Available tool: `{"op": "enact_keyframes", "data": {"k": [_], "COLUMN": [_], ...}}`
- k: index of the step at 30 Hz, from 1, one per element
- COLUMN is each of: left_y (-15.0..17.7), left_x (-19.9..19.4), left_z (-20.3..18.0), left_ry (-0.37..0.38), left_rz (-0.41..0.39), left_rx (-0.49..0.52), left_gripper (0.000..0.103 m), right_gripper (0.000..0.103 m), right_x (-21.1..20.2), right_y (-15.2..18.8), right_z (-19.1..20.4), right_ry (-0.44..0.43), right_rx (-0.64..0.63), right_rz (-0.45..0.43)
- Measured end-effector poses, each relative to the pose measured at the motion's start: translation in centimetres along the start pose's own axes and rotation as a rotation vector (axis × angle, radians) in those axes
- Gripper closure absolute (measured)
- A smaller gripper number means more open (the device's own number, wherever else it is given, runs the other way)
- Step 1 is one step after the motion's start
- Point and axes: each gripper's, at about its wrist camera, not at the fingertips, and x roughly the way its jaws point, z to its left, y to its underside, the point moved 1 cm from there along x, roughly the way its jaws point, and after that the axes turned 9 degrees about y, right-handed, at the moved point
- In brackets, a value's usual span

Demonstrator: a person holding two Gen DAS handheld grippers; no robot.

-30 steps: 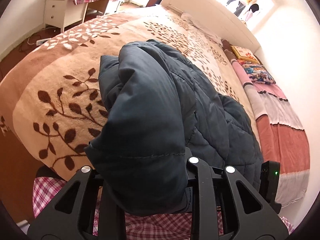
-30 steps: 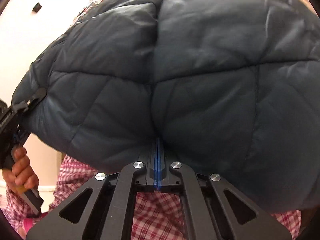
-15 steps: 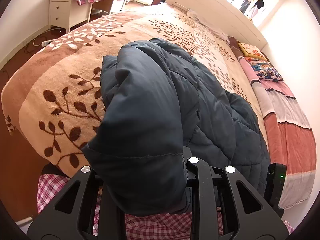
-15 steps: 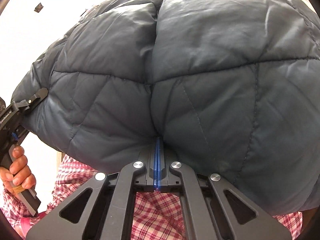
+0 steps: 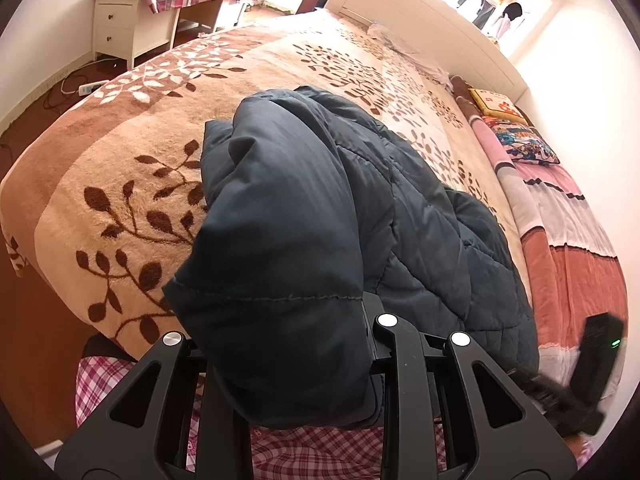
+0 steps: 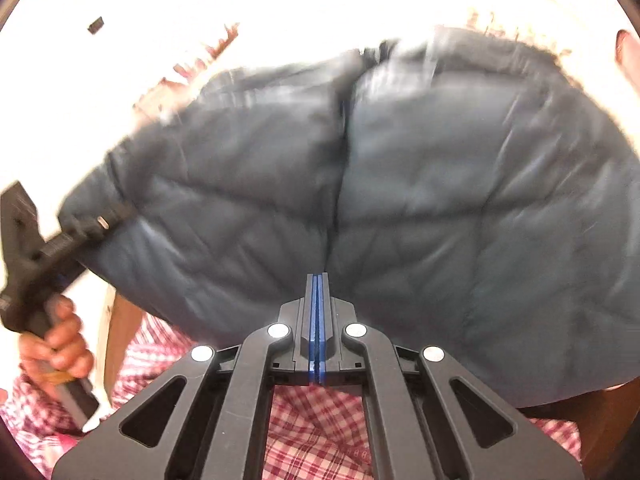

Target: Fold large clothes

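A dark blue quilted puffer jacket (image 5: 320,208) lies bunched on the bed near its foot edge. My left gripper (image 5: 288,360) is shut on a thick fold of the jacket's hem, which drapes over and hides the fingers. In the right wrist view the jacket (image 6: 400,200) fills the frame, blurred. My right gripper (image 6: 317,304) is shut, blue pads pressed together with the jacket's edge pinched at their tips. The left gripper also shows in the right wrist view (image 6: 100,220), clamped on the jacket's left corner. The right gripper's body shows in the left wrist view (image 5: 596,352).
The bed carries a beige blanket with brown leaf print (image 5: 140,168). Folded pink striped bedding (image 5: 560,240) and cushions (image 5: 520,140) lie along its right side. A white headboard (image 5: 420,24) stands at the far end. A white desk with drawers (image 5: 120,24) stands left.
Both grippers have lifted and pulled back with the jacket. The right wrist view is now blurred from motion, and more bright wall shows above the jacket.
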Motion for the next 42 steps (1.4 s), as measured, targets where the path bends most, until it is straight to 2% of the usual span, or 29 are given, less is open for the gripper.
{"op": "enact_keyframes", "data": {"k": [5,7,10,14,21,29,33,37,42], "left_y": [-0.1,-0.1,0.0,0.1,0.0,-0.1,-0.2,0.9,3.4], "left_x": [0.0,0.0,0.1,0.1,-0.5,-2.1,-3.8,-4.9,-3.6], "left_z": [-0.1,-0.4,-0.6,-0.8,-1.6,-4.7,-8.8,-15.2,-23.2], "left_ry": [-0.004,-0.009,-0.018,-0.030,-0.022,-0.015,0.026,0.074,0.150], "left_rz": [-0.001,-0.002,-0.003,0.000,-0.016,-0.064,-0.113,-0.141,-0.120], "left_rx": [0.015,0.025,0.034,0.037,0.059,0.163,0.286,0.490,0.727], "left_gripper": [0.079,0.079,0.079,0.079,0.080,0.081,0.082,0.082,0.082], "right_gripper": [0.103,0.103,0.103,0.103,0.103,0.103,0.103,0.103,0.103], "right_x": [-3.7,-4.3,-3.8,-1.1,0.9,1.2,1.1,1.2,1.2], "right_y": [-0.9,-0.8,-0.5,-0.1,0.3,1.2,1.5,1.9,2.8], "right_z": [-2.7,-3.9,-6.8,-9.4,-9.9,-12.5,-13.1,-13.9,-15.2], "right_ry": [0.116,0.159,0.174,0.155,0.139,-0.010,-0.039,-0.068,-0.108], "right_rx": [0.040,0.064,0.135,0.181,0.189,0.302,0.310,0.314,0.324], "right_rz": [-0.076,-0.087,-0.057,0.019,0.032,0.023,0.019,0.010,0.000]}}
